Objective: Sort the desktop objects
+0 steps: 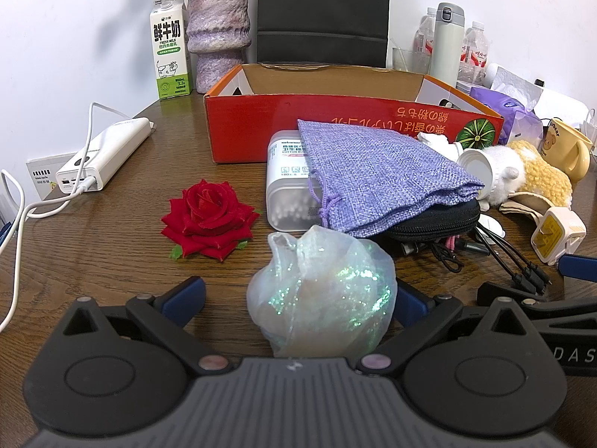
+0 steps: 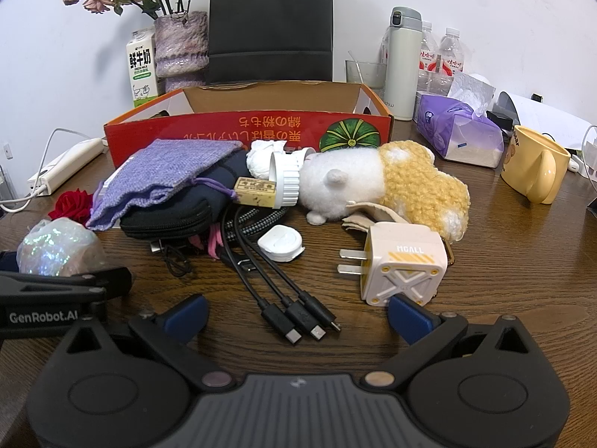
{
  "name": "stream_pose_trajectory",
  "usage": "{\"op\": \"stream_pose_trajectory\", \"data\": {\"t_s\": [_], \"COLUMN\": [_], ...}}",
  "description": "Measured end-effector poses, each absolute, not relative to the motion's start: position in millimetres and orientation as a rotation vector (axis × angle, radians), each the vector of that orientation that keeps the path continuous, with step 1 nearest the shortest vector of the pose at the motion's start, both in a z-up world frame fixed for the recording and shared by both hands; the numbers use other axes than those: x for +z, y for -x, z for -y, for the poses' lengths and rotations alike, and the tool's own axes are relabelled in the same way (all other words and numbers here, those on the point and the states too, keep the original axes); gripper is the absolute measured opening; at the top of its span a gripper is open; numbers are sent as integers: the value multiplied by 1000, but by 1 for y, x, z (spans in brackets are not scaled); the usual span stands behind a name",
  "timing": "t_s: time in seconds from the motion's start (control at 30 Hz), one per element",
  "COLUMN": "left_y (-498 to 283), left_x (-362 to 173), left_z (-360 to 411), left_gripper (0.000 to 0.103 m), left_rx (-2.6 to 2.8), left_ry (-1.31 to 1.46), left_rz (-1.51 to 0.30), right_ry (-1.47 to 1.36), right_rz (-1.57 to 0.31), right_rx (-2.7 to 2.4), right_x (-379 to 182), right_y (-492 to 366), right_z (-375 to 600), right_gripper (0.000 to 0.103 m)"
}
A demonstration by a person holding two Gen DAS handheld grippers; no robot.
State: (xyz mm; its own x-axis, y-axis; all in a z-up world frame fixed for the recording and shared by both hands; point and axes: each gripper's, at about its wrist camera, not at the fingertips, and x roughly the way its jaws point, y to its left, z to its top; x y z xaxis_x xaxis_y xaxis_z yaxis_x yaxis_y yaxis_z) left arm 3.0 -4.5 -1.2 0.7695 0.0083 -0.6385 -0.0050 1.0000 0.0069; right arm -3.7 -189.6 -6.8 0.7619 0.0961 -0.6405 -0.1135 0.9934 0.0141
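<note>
Your left gripper has its jaws spread either side of the iridescent gauze pouch, which sits on the counter nearest you; whether the pads touch it you cannot tell from here. It is a rounded bundle with no clear long axis, its gathered mouth tilted up and to the far left.

Your right gripper is spread wide and holds nothing. Between its jaws lie the three cable plugs, their cords running from the near right back to the far left into the pile. The white wall charger lies just beside the right jaw, prongs pointing left.

Farther out, the red fabric rose lies to the left, and in the middle the purple drawstring bag is draped over the black zip case and the cotton-swab tub. The plush toy lies to the right, long axis left to right.

Beyond them, the visible part of the orange cardboard box looks empty. So I judge sorting has barely begun, with nearly everything left to place.
</note>
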Motion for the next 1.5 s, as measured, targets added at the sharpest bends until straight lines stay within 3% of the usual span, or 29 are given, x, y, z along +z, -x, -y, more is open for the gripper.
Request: {"op": "stream_pose_trajectory", "data": {"t_s": [0.8, 0.93, 1.03, 1.17, 1.23, 1.3, 1.33, 1.4, 1.47, 1.5], "left_y": [-3, 11, 51, 66, 54, 42, 37, 26, 18, 15], "left_x": [-2, 7, 15, 22, 25, 26, 28, 28, 22, 19], "left_z": [7, 2, -12, -17, -7, 2, 5, 9, 7, 5], "left_gripper": [103, 103, 103, 103, 103, 103, 100, 82, 44, 43], "left_rx": [15, -77, -50, -134, -120, -88, -88, -101, -105, -106], "left_ry": [-5, -15, 93, 106, 18, -40, -51, -49, -29, -5], "left_rz": [-692, -749, -622, -539, -514, -488, -476, -489, -533, -557], "right_ry": [40, -83, -54, 29, 17, 30, 41, 41, 21, 7], "right_rz": [-719, -691, -628, -555, -532, -517, -514, -526, -553, -566], "right_rx": [148, 234, 272, 238, 257, 244, 225, 186, 167, 161], "right_x": [-6, 7, 15, 23, 27, 30, 30, 31, 28, 25], "right_y": [6, 44, 70, 82, 75, 60, 50, 30, 13, 6], "right_z": [192, 213, 230, 237, 242, 242, 242, 246, 253, 255], "right_gripper": [103, 103, 103, 94, 81, 78, 78, 79, 78, 71]}}
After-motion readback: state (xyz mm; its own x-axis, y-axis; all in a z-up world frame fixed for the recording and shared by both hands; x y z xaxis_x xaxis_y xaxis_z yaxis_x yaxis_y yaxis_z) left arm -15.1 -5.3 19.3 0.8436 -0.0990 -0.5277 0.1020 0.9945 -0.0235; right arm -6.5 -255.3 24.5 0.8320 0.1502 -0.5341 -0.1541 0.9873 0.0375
